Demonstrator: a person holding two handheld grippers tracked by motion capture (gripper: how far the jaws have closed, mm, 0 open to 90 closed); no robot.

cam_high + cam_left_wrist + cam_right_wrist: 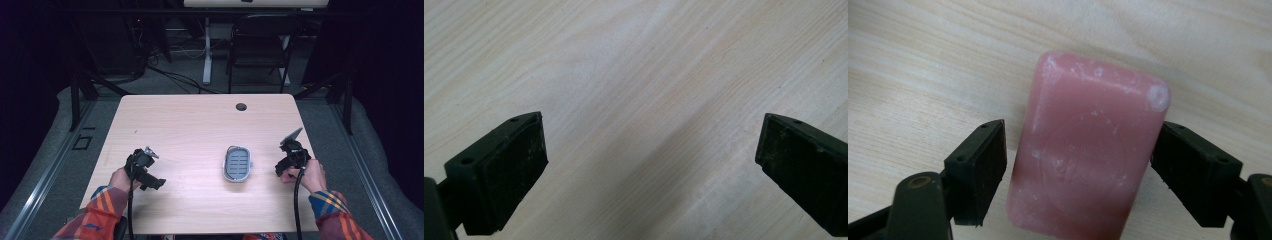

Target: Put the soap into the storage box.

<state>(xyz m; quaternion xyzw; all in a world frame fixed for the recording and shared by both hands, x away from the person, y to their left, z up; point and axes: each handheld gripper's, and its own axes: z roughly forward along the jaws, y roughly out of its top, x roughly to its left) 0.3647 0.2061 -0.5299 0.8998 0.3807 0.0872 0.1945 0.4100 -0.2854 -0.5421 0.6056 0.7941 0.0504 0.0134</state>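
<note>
A pink bar of soap [1088, 125] lies flat on the light wooden table [200, 125], between the jaws of my right gripper [1079, 167]. The right pad [1188, 170] sits at the bar's edge, while the left pad [980, 170] stands a thin gap off it. In the high view my right gripper [281, 169] points down at the table's right side, to the right of a grey slotted soap dish [237, 164] that holds nothing. My left gripper [152, 182] rests near the front left, its jaws wide open over bare wood [651, 150].
A round cable hole [241, 106] sits near the table's far edge. A black chair [260, 45] and a white desk leg [207, 50] stand beyond the table. Dark floor and metal frames flank both sides.
</note>
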